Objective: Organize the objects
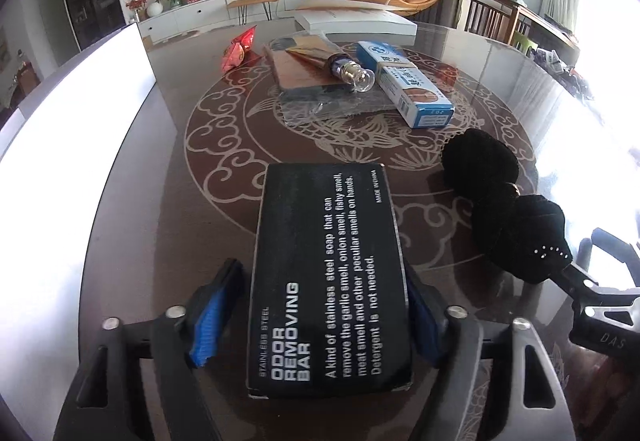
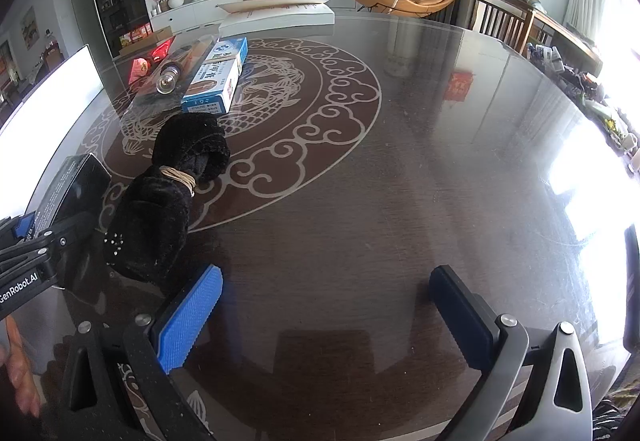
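The left gripper (image 1: 326, 317) is straddling the black soap box (image 1: 328, 281) at lower centre — jaws spread, left pad apart from it. The right gripper (image 2: 326, 317) is hanging open and empty over the table (image 2: 400, 181) — next, likely closing squarely on the box.

The table (image 2: 400, 169) is dark brown and glossy, with a pale cream ring of cloud scrolls around fish and lotus figures, and near its left edge lies a black box (image 1: 328, 281) printed with white lettering. Beside that box sits a black fuzzy bundle (image 2: 168, 201) dotted with small silver studs and tied with a tan band. Farther off are a blue-and-white carton (image 1: 404, 83) with an orange patch, a red snack packet (image 1: 238, 51), and a white box (image 1: 356, 21); the gripper pads (image 2: 188, 315) are bright blue with a fine ribbed texture.
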The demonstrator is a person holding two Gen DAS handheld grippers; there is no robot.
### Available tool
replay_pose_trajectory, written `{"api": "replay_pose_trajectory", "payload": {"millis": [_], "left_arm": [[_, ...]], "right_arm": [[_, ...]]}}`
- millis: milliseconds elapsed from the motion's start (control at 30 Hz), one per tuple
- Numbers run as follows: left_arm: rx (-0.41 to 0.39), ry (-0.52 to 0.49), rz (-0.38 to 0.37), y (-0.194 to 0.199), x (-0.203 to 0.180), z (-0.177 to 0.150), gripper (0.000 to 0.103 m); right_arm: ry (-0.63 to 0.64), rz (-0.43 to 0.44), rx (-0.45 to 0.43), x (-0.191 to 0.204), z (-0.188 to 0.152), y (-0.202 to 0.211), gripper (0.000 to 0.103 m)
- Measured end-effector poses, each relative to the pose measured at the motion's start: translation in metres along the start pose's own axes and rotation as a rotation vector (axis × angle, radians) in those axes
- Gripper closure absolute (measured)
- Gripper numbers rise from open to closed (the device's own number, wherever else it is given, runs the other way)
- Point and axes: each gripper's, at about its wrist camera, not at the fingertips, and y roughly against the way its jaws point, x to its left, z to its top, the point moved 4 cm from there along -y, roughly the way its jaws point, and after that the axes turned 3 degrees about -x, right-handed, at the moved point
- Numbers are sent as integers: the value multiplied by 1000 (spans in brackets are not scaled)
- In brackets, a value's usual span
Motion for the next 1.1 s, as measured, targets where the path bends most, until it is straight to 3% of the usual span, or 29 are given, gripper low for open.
{"api": "replay_pose_trajectory", "payload": {"millis": [100,167,1100], "left_arm": [[-7,10,6,0,5,-5,2],[0,17,7,-3,7,-5,0],[-8,22,11,-5,6,-5,0]], "right_arm": [[0,0,0,0,0,0,0],[0,0,0,0,0,0,0],[0,0,0,0,0,0,0]]}}
